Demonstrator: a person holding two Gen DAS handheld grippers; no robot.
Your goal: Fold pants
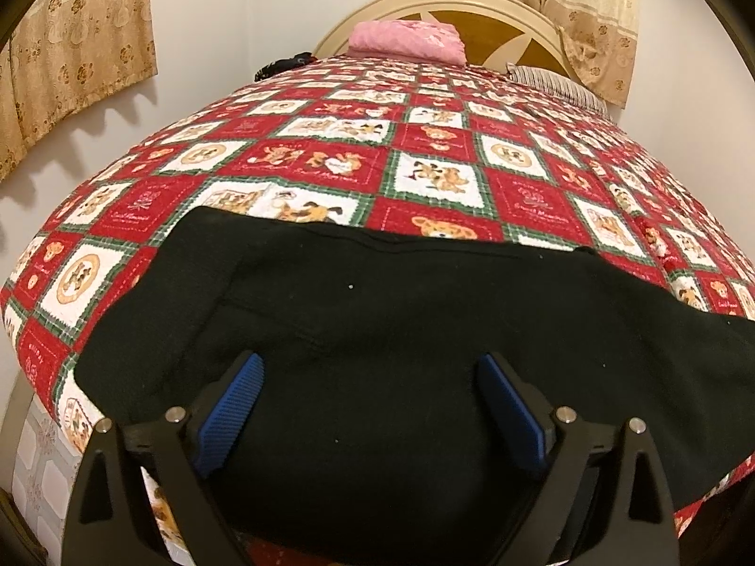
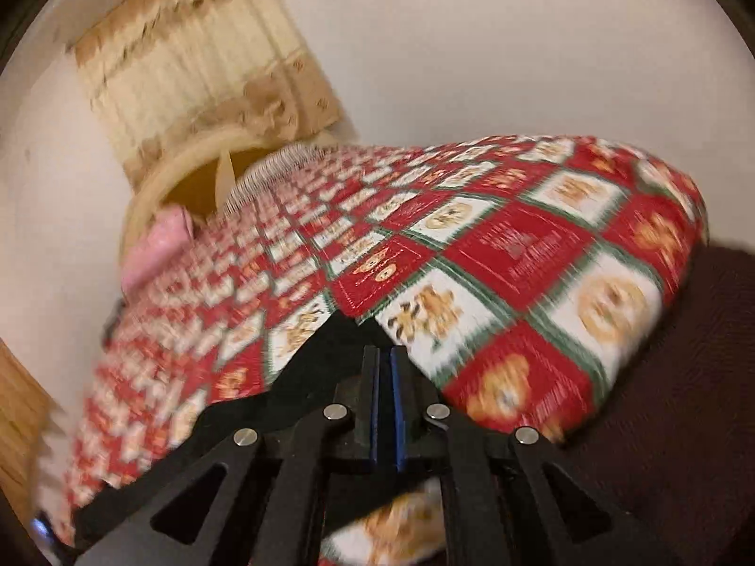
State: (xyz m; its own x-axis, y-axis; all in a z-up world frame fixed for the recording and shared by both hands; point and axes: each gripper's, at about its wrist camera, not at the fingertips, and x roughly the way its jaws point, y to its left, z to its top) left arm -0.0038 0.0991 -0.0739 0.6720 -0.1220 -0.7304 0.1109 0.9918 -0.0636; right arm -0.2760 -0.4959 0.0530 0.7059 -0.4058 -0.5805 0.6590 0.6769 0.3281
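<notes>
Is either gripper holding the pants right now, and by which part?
Right gripper is shut on a black pants edge; which part, unclear. Left gripper is open, holding nothing.

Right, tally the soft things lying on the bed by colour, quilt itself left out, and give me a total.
Black: 2, the pants spread near the foot and a small dark bundle at the far edge
Pink: 1, a folded pink cloth by the headboard
Striped grey: 1, a striped pillow at the far corner
Total: 4
</notes>
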